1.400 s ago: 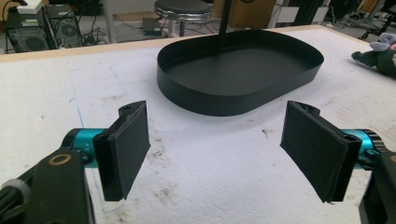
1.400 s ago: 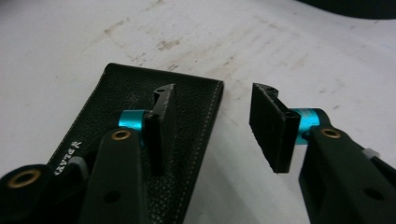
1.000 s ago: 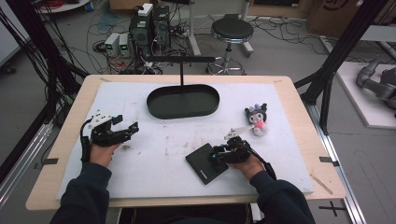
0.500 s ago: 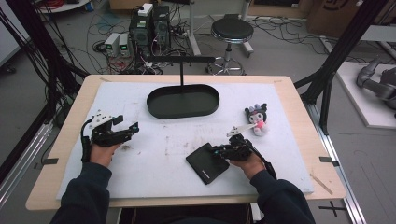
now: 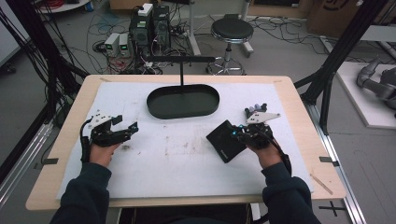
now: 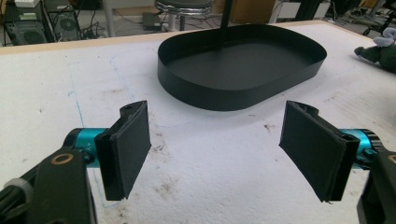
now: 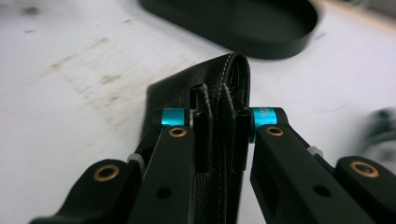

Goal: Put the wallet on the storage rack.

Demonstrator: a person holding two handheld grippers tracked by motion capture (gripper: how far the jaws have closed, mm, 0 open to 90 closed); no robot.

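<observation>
On the white foam mat (image 5: 187,158) that covers the wooden table (image 5: 60,186), the right gripper (image 5: 243,134) has its two black jaws pressed on a flat black leather wallet with pale stitching (image 5: 225,141), and they have just been closing on it. In the right gripper view the wallet (image 7: 219,88) stands on its edge between the pads, which squeeze its folded layers from both sides. From the high view the wallet is at the right part of the mat, in front of the person's right hand, with its far corner tilted up. The left gripper (image 5: 125,129) rests at the left part of the mat, well apart from the wallet; in its own view the jaws stand wide open with nothing between them, only stained foam under them. The black oval metal tray with a low wall (image 5: 183,101) lies at the far middle of the mat, between the two hands and beyond them, and a thin black post (image 5: 181,74) rises from it with a horizontal bar on top. A small plush toy with grey and dark parts (image 5: 255,110) lies just behind the right gripper, and the grey plate of this gripper covers most of it, so its form is hard to make out. In the right gripper view the tray (image 7: 233,23) is blurred and cut off at the top.
</observation>
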